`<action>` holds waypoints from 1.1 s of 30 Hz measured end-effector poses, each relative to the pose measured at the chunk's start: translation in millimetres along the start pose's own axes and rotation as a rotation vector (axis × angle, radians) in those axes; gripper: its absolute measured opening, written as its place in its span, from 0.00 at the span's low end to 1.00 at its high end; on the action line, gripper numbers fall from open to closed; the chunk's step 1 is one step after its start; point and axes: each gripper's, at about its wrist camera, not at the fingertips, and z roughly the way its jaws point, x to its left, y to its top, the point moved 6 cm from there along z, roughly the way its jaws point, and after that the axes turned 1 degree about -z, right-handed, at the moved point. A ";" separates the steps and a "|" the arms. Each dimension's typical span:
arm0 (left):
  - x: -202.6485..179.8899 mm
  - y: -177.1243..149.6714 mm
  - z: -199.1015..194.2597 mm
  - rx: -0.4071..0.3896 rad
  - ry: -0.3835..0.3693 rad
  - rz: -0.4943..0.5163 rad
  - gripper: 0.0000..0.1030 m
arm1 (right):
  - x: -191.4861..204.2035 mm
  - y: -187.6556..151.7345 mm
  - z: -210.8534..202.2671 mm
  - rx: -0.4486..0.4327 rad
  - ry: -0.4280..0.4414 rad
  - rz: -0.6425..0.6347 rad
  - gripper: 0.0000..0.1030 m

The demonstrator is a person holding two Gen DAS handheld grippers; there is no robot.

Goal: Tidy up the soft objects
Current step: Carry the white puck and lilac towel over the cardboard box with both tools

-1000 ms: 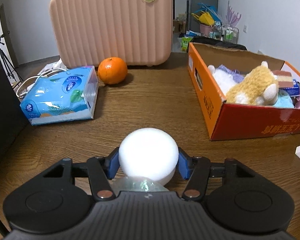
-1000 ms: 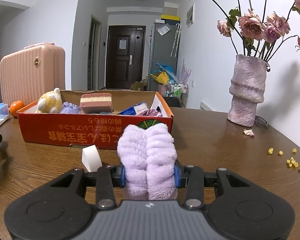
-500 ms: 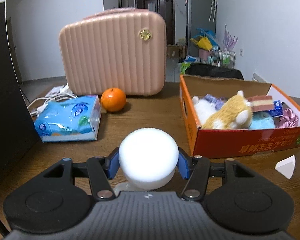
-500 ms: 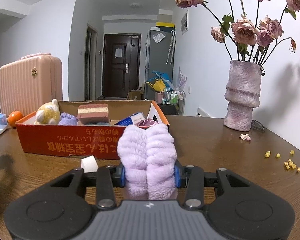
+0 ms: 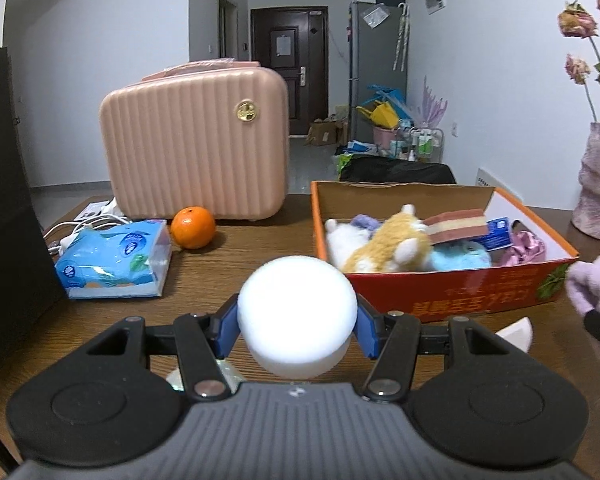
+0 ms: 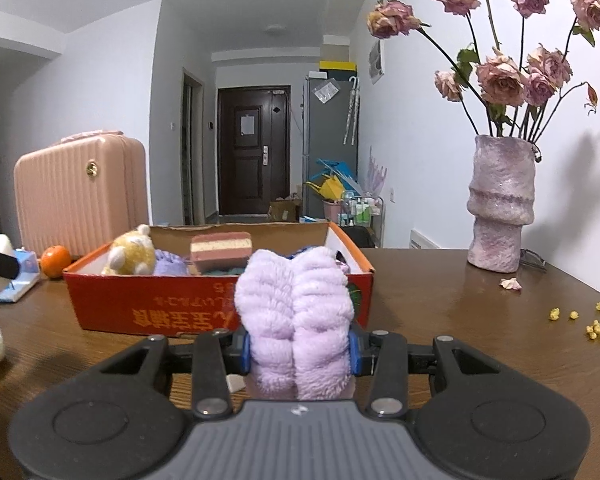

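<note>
Left wrist view: my left gripper [image 5: 297, 320] pinches a white puff [image 5: 297, 316] between its blue pads, held above the table [image 5: 228, 264], near the box [image 5: 440, 300].

Right wrist view: my right gripper [image 6: 296, 350] clamps a lilac cloth [image 6: 296, 320], just before the box [image 6: 160, 308].

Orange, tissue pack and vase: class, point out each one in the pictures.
orange [image 5: 192, 227]: left wrist view, middle of its peel.
tissue pack [image 5: 114, 258]: left wrist view, blue top face.
vase [image 6: 501, 204]: right wrist view, middle of its body.
</note>
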 end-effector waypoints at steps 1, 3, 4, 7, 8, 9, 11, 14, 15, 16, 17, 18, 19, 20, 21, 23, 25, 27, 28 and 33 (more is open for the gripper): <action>-3.3 -0.7 -1.3 -0.001 -0.005 0.004 0.56 | 2.0 0.4 -1.0 -0.004 0.004 0.001 0.39; -10.2 -2.2 -3.6 0.001 -0.015 0.007 0.56 | 6.5 1.1 -3.1 -0.011 0.014 0.002 0.39; -13.0 -3.1 -4.2 0.001 -0.020 0.009 0.56 | 9.0 1.6 -4.3 -0.015 0.018 0.003 0.39; -24.0 -5.6 -7.4 0.001 -0.032 0.012 0.56 | 15.8 3.3 -7.1 -0.028 0.028 0.006 0.39; -26.8 -6.2 -8.4 0.000 -0.035 0.013 0.56 | 18.1 4.1 -8.2 -0.034 0.033 0.008 0.39; -29.6 -6.8 -9.3 -0.001 -0.038 0.014 0.56 | 19.8 4.8 -9.0 -0.039 0.036 0.009 0.39; -35.7 -7.6 -11.6 -0.007 -0.043 0.014 0.56 | 23.6 6.2 -11.0 -0.050 0.042 0.010 0.39; -42.6 -7.6 -14.0 -0.017 -0.048 0.011 0.56 | 28.4 8.0 -13.4 -0.067 0.049 0.009 0.39; -44.6 -7.3 -14.7 -0.020 -0.050 0.009 0.56 | 29.5 8.4 -14.0 -0.072 0.050 0.008 0.39; -46.8 -7.2 -15.4 -0.024 -0.051 0.008 0.56 | 30.8 8.9 -14.5 -0.076 0.052 0.007 0.39; -48.7 -7.4 -16.1 -0.027 -0.052 0.005 0.56 | 31.6 9.3 -14.6 -0.079 0.053 0.007 0.39; -50.3 -7.3 -16.7 -0.029 -0.053 0.004 0.56 | 32.0 9.8 -15.1 -0.083 0.054 0.007 0.39; -52.1 -7.3 -16.9 -0.030 -0.056 0.003 0.56 | 32.0 10.3 -15.5 -0.087 0.055 0.006 0.39; -53.9 -7.5 -16.7 -0.030 -0.058 0.001 0.56 | 32.0 10.7 -15.9 -0.090 0.055 0.005 0.39; -55.5 -7.9 -16.7 -0.029 -0.059 -0.001 0.56 | 31.7 11.0 -16.2 -0.093 0.055 0.007 0.39; -58.3 -8.5 -15.9 -0.028 -0.059 -0.004 0.56 | 31.5 11.4 -16.5 -0.096 0.057 0.011 0.39; -60.9 -8.8 -15.8 -0.030 -0.060 -0.009 0.56 | 31.4 11.6 -17.0 -0.098 0.060 0.012 0.39; -62.4 -8.3 -16.0 -0.035 -0.061 -0.014 0.56 | 31.2 12.1 -16.9 -0.101 0.063 0.011 0.39; -63.7 -7.9 -16.2 -0.039 -0.062 -0.016 0.56 | 31.4 12.4 -17.0 -0.103 0.065 0.010 0.39; -66.3 -6.3 -13.7 -0.050 -0.050 -0.029 0.56 | 33.2 15.0 -16.4 -0.116 0.074 0.006 0.39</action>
